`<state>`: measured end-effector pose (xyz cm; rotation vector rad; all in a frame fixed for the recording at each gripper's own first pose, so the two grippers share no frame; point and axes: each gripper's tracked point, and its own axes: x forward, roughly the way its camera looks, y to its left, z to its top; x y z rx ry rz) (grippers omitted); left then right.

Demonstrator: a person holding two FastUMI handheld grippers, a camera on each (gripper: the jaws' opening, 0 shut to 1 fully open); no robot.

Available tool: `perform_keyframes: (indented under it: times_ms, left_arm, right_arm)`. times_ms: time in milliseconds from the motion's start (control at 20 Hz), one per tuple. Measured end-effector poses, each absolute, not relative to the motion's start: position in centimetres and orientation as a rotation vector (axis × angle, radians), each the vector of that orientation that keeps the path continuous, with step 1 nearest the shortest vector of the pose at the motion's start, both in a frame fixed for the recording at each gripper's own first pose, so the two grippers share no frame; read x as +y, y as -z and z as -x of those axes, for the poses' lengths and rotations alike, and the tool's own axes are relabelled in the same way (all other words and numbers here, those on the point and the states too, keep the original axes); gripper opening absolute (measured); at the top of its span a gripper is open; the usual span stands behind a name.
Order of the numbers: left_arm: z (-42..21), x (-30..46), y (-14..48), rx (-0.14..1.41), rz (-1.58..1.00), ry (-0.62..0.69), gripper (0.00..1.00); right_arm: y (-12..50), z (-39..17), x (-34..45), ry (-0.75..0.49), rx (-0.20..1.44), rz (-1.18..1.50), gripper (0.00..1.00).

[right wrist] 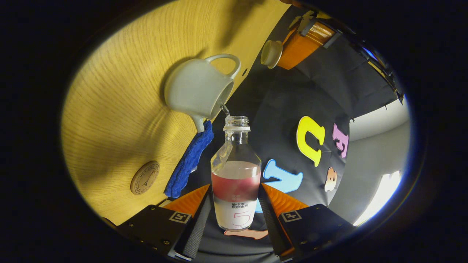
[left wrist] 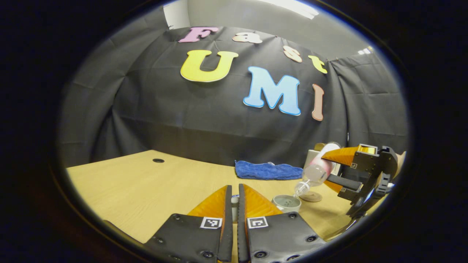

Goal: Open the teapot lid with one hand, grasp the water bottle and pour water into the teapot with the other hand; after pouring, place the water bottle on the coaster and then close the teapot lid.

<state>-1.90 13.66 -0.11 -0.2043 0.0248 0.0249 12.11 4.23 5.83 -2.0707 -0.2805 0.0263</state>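
My right gripper (right wrist: 236,187) is shut on a clear water bottle (right wrist: 236,171) with a pink-and-white label and no cap. The bottle is tipped, its mouth at the open top of the white teapot (right wrist: 197,91), and a thin stream of water runs in. In the left gripper view the teapot (left wrist: 287,203) stands on the table just right of my fingers, with the tilted bottle (left wrist: 315,172) over it, held by the right gripper (left wrist: 326,168). My left gripper (left wrist: 234,189) is shut on the teapot lid (right wrist: 271,53), held off to the side, away from the pot.
A round cork coaster (right wrist: 144,178) lies on the wooden table (left wrist: 139,190) beside the teapot, also seen as the coaster (left wrist: 311,197) behind the pot. A folded blue cloth (left wrist: 267,170) rests by the back wall. A small cable hole (left wrist: 158,160) marks the table's far left.
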Motion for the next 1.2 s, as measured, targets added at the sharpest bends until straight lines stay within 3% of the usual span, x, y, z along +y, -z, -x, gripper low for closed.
perform_keyframes:
  times_ms: [1200]
  left_arm:
    - [1.8, 13.7, 0.4, 0.025, 0.201, -0.022, 0.11]
  right_arm:
    - [-6.4, -12.0, 6.1, -0.032, -0.412, 2.205, 0.74]
